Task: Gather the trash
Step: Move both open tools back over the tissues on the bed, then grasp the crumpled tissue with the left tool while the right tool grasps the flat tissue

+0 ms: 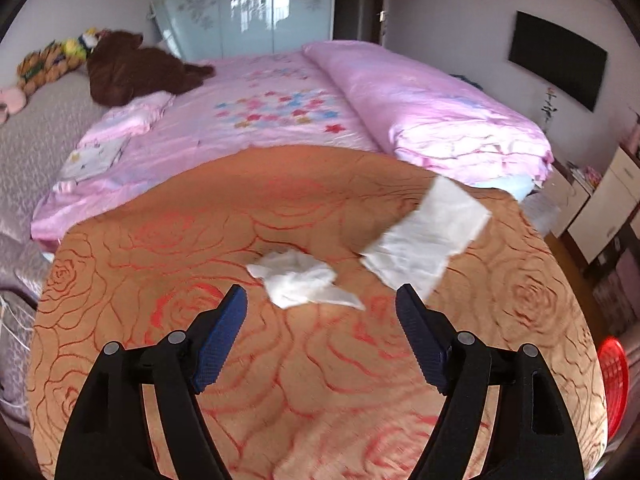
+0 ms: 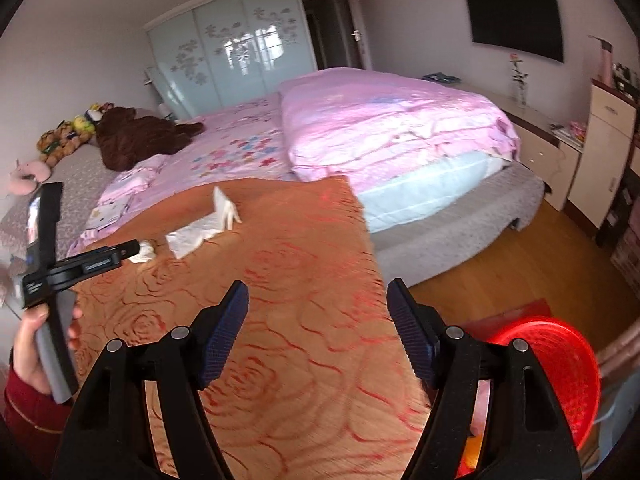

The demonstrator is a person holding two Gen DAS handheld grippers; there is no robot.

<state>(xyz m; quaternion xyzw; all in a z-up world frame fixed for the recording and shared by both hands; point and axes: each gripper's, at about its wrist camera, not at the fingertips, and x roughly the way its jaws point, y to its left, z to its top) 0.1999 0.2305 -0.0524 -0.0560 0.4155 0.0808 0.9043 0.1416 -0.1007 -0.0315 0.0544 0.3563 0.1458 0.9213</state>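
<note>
Left wrist view showed the orange rose-patterned blanket [image 1: 320, 380] spread over the near end of the bed, with the pink quilt [image 1: 432, 120] rolled behind it. On the blanket lay the trash: a flat white tissue sheet [image 1: 424, 236] and, nearer, a crumpled tissue [image 1: 300, 280], apart from each other. The left gripper [image 1: 322, 300] hovered just short of the crumpled one, jaws spread and empty. The right gripper [image 2: 318, 294] was likewise released and held nothing, over the blanket's edge.

The likeliest failure was the soft blanket: jaws closing low could pinch fabric along with the tissue, or a light tissue could slide away from the pads. The flat sheet looked harder to lift, offering no raised fold except at its far end.

A red basket [image 2: 556, 380] stood on the floor beside the bed, probably the bin. A brown plush toy [image 1: 128, 68] and pillows sat well away. Nothing blocked the path to the tissues.
</note>
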